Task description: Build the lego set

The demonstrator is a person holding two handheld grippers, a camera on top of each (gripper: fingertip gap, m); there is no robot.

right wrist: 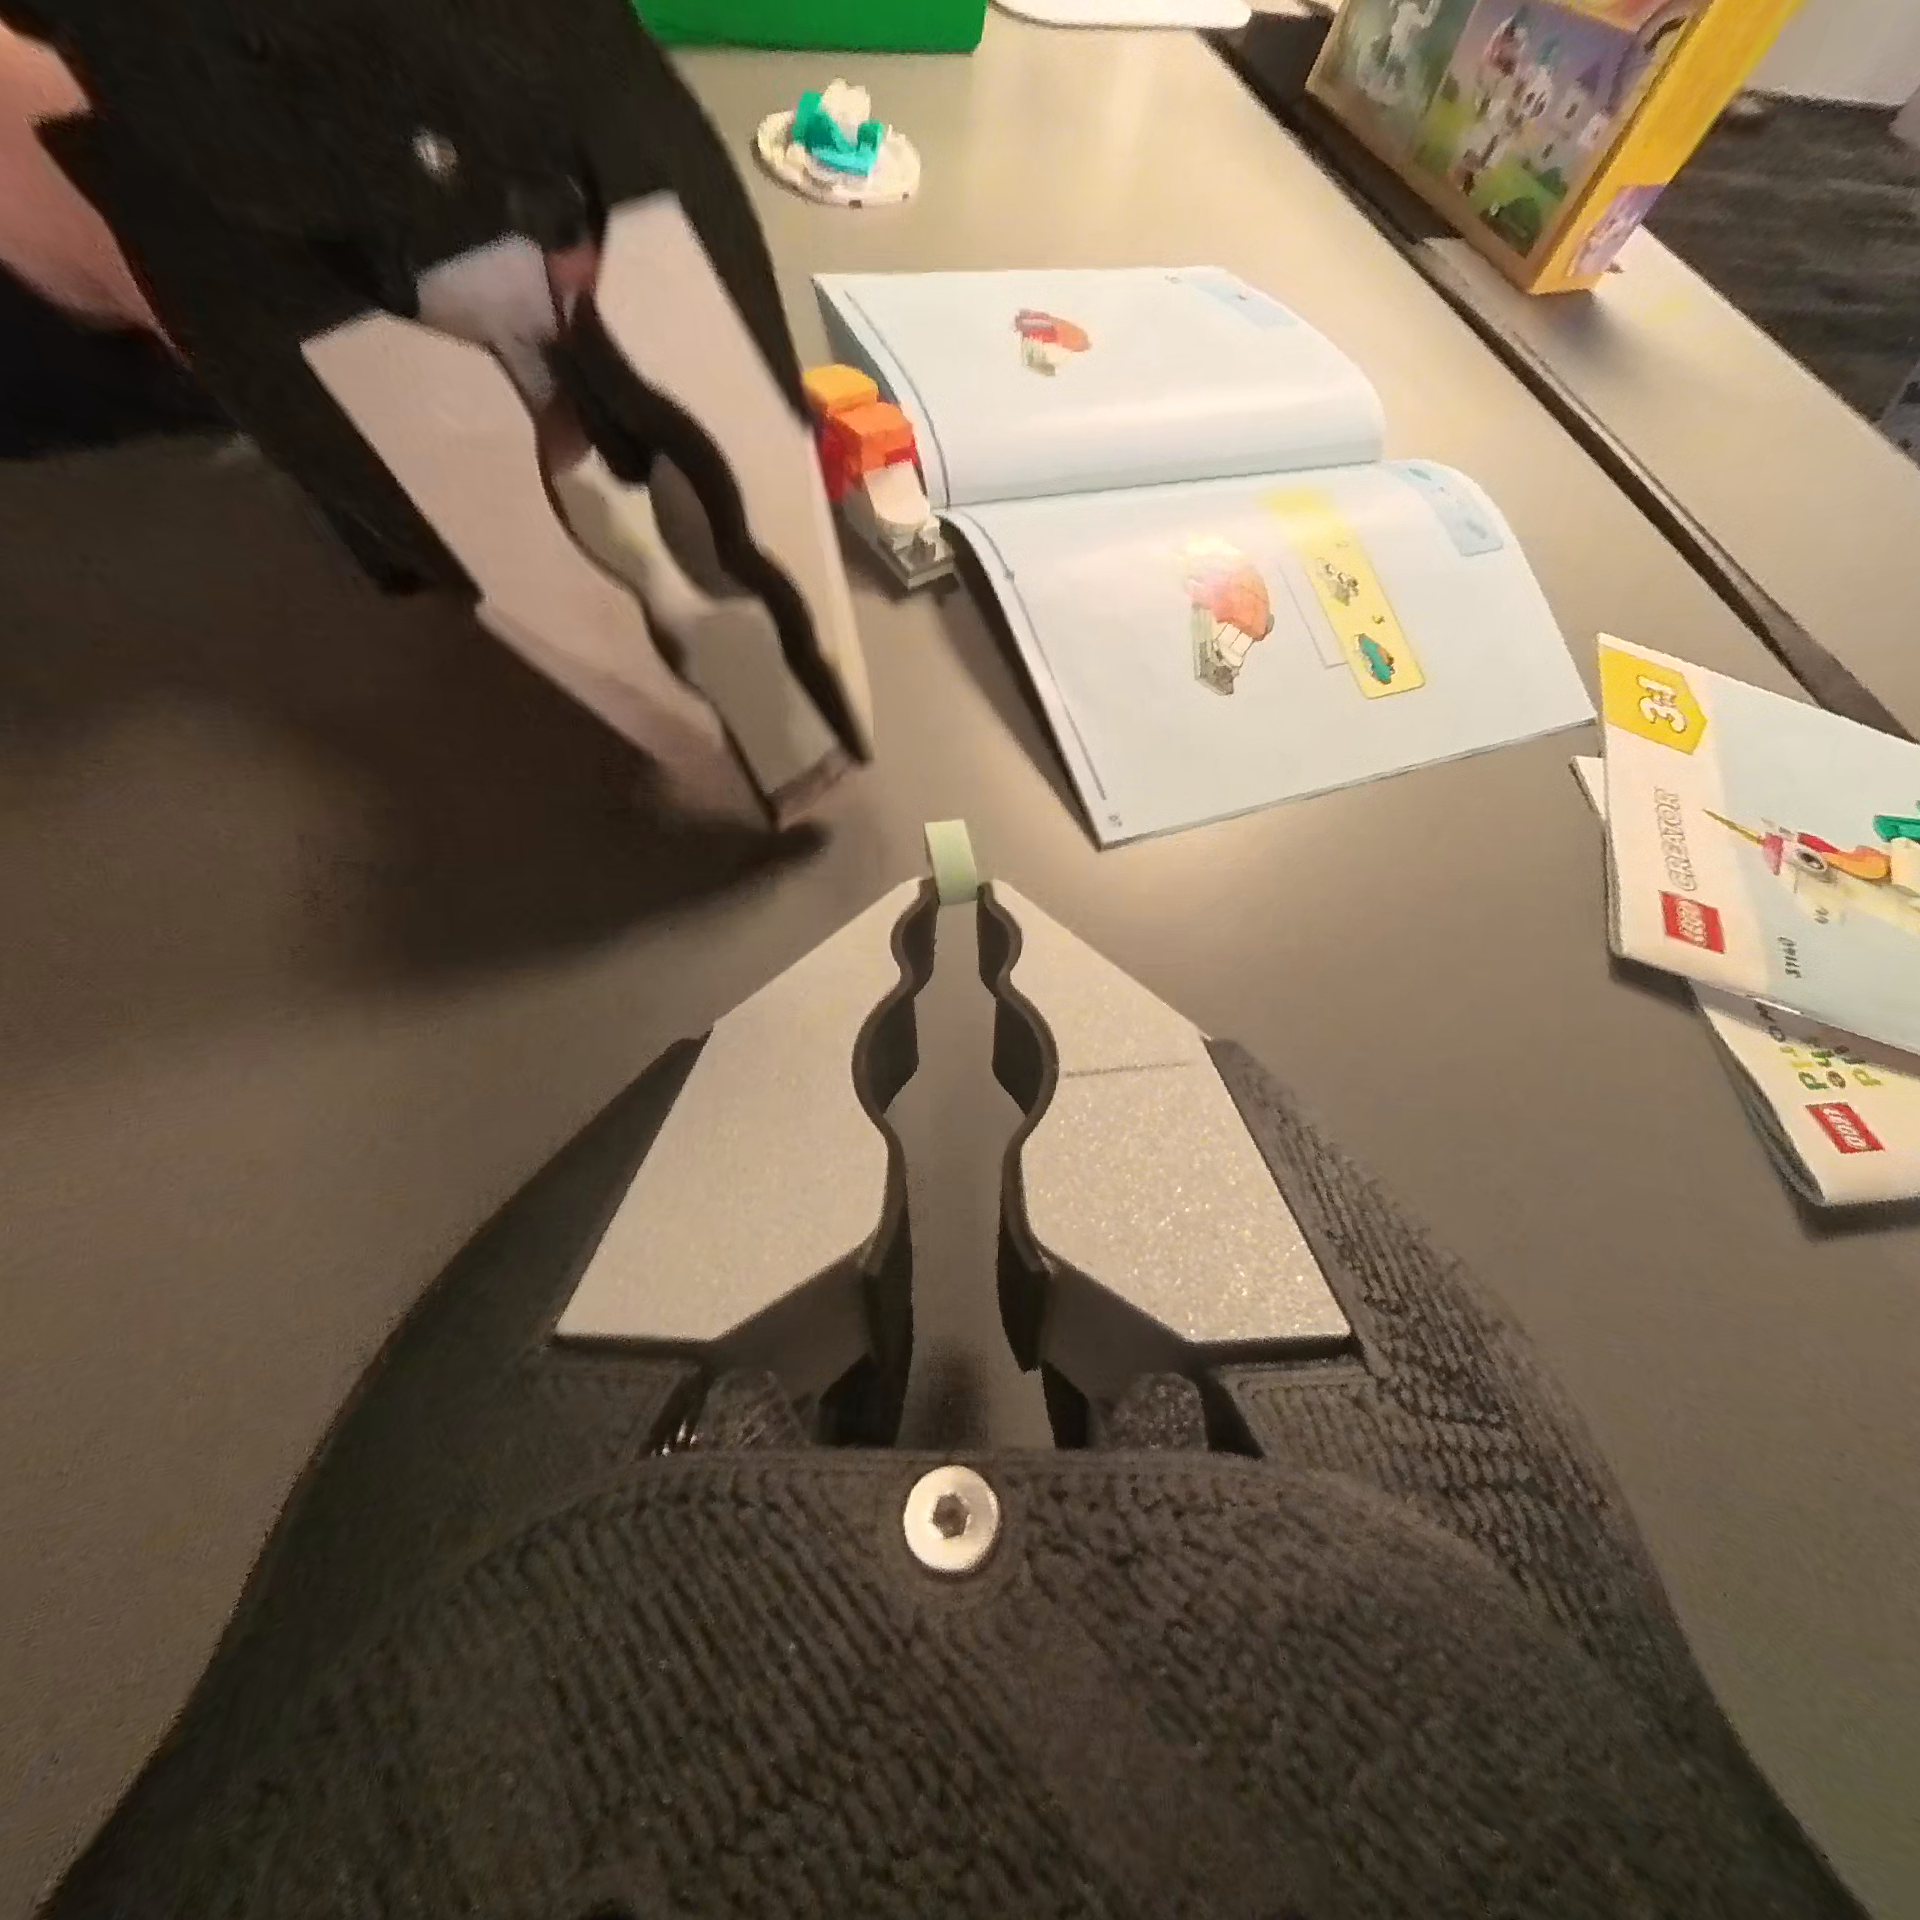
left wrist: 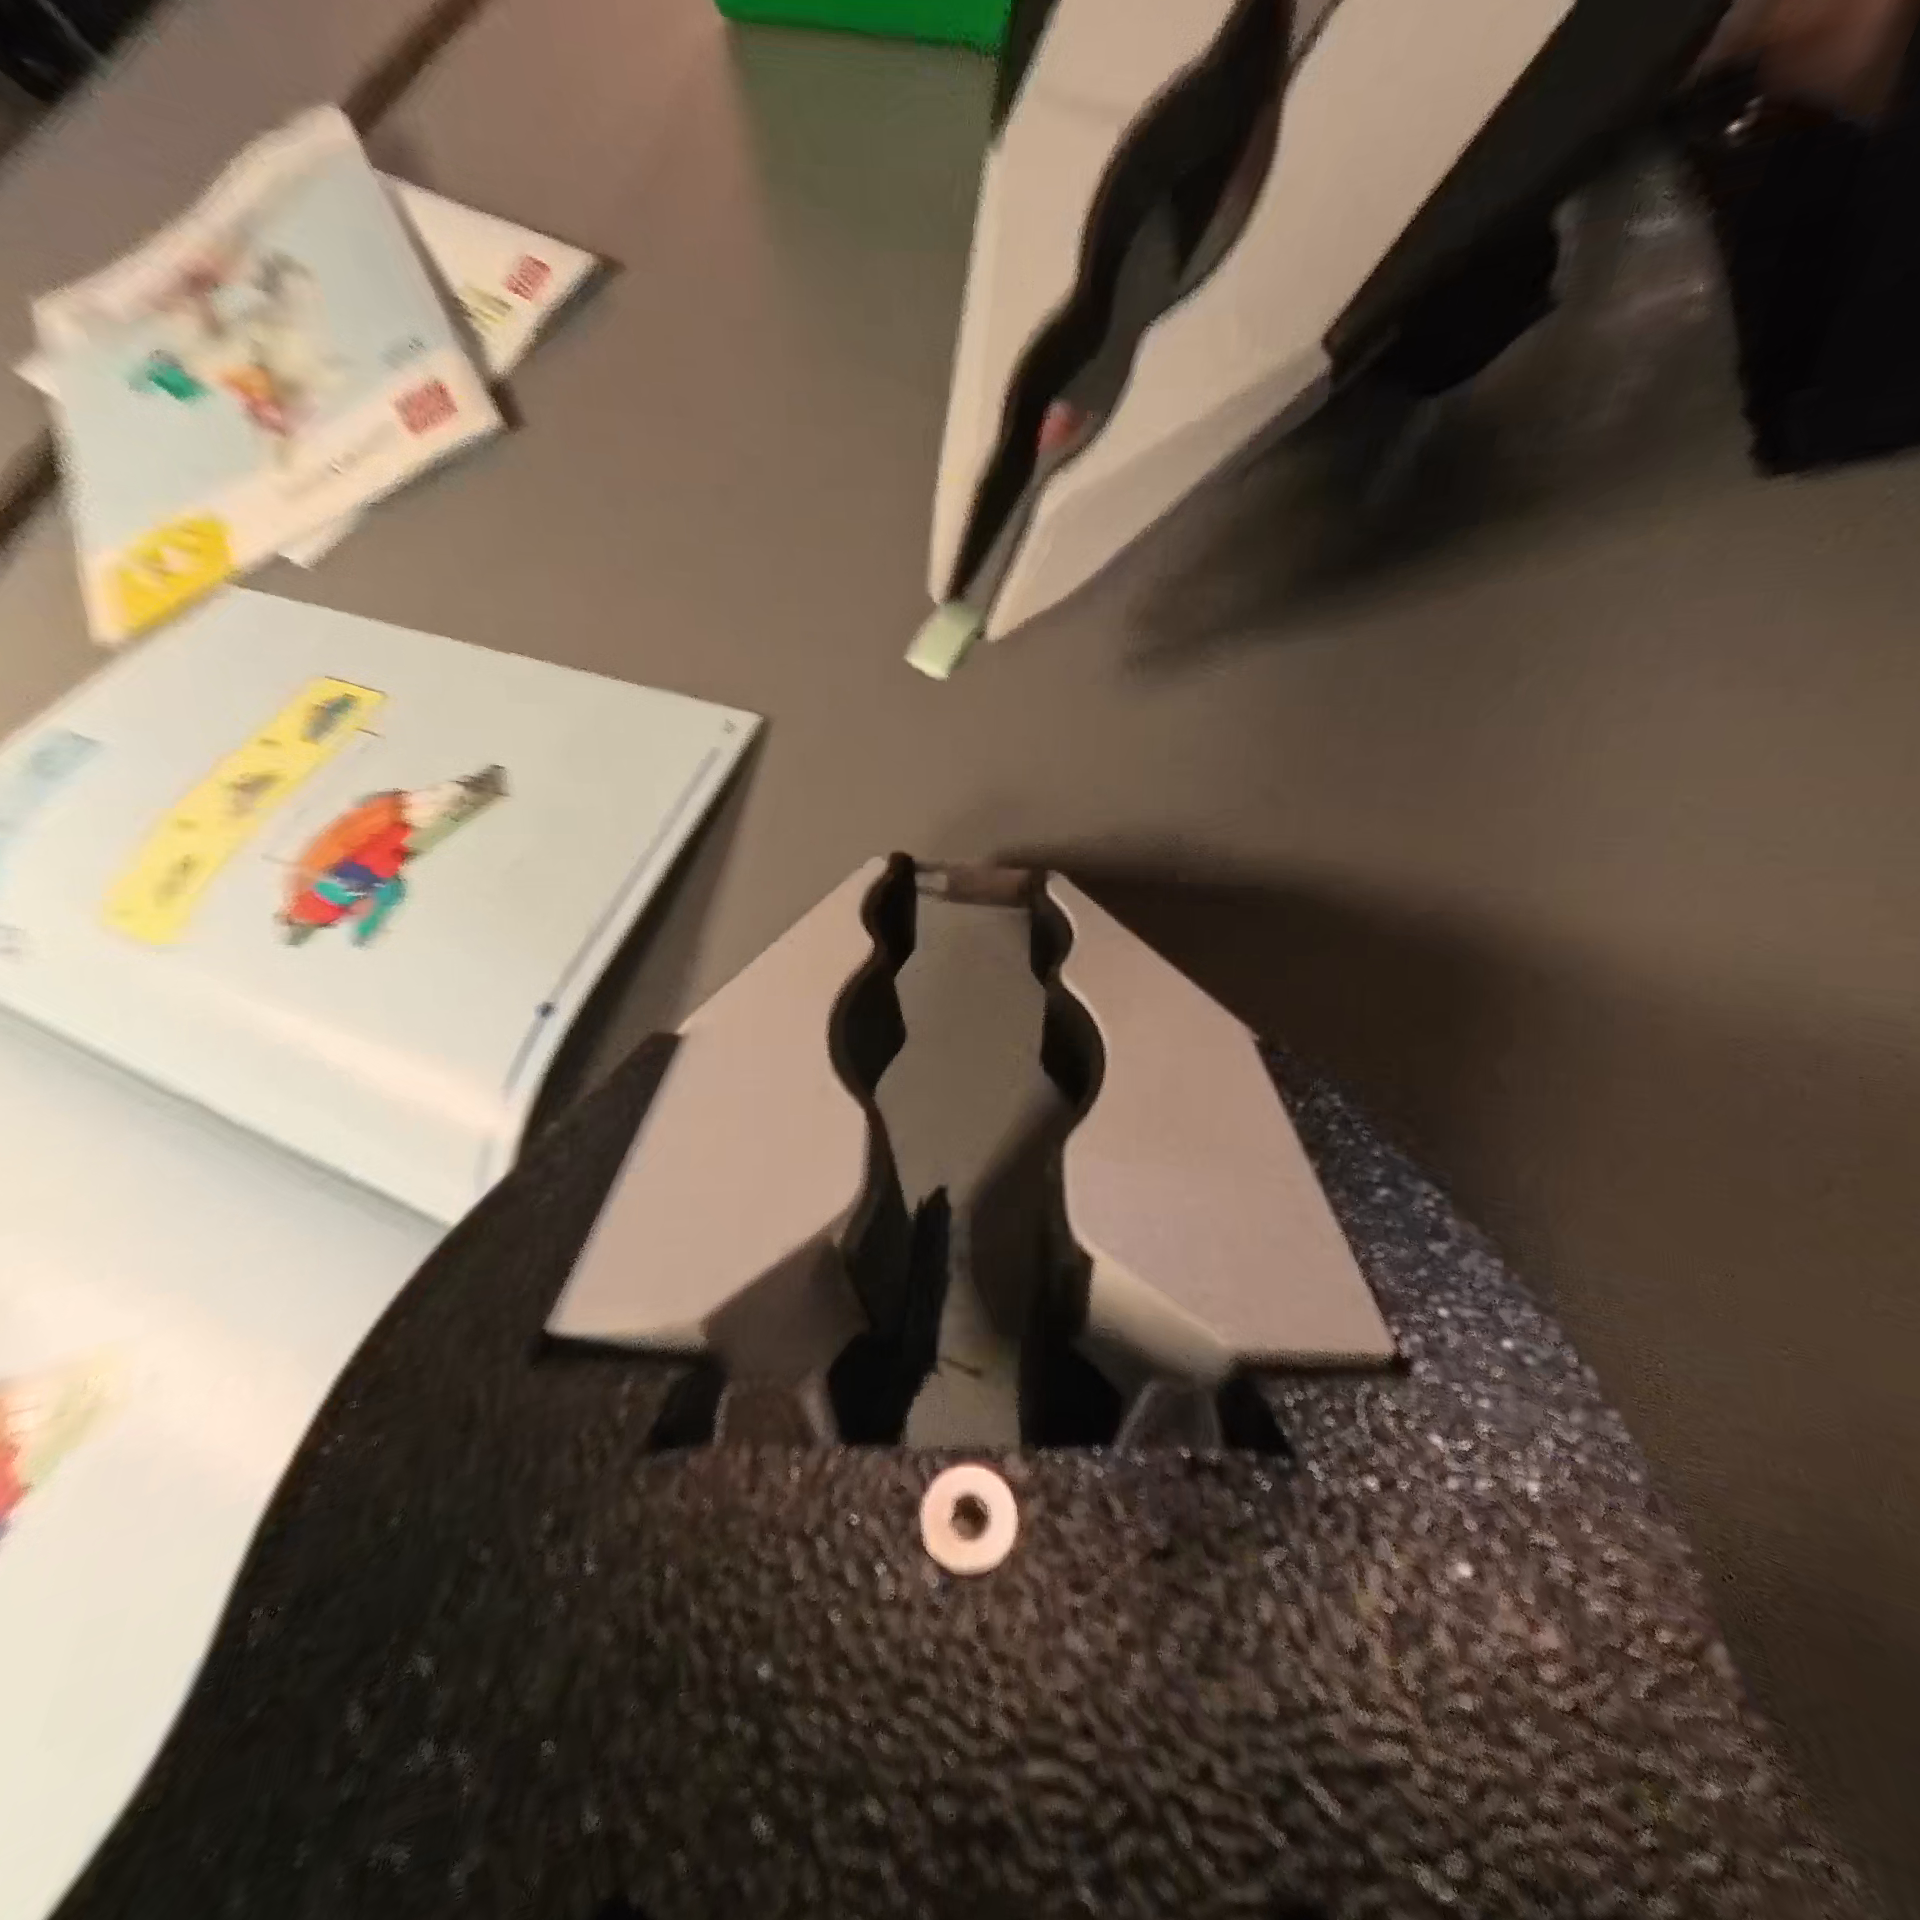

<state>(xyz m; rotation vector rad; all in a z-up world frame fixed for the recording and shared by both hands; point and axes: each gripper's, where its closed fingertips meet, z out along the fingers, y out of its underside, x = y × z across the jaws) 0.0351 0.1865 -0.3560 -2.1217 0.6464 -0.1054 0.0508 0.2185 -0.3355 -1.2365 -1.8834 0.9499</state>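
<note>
My right gripper (right wrist: pixel 948 902) is shut on a small pale green piece (right wrist: pixel 948 854) and holds it just above the grey table. It also shows in the left wrist view (left wrist: pixel 966 608), with the green piece (left wrist: pixel 941 644) sticking out of its tips. My left gripper (left wrist: pixel 977 875) faces it, with its jaws a little apart on a small dark grey piece (left wrist: pixel 982 885). In the right wrist view the left gripper (right wrist: pixel 795 790) points down at the table, left of the green piece. A partly built orange, red and white model (right wrist: pixel 873 447) stands behind it.
An open instruction booklet (right wrist: pixel 1195 540) lies right of the model and also shows in the left wrist view (left wrist: pixel 364 883). Closed booklets (right wrist: pixel 1766 883) lie at the right. A small teal and white build (right wrist: pixel 836 145), a green box (right wrist: pixel 810 21) and the set's box (right wrist: pixel 1538 125) stand farther back.
</note>
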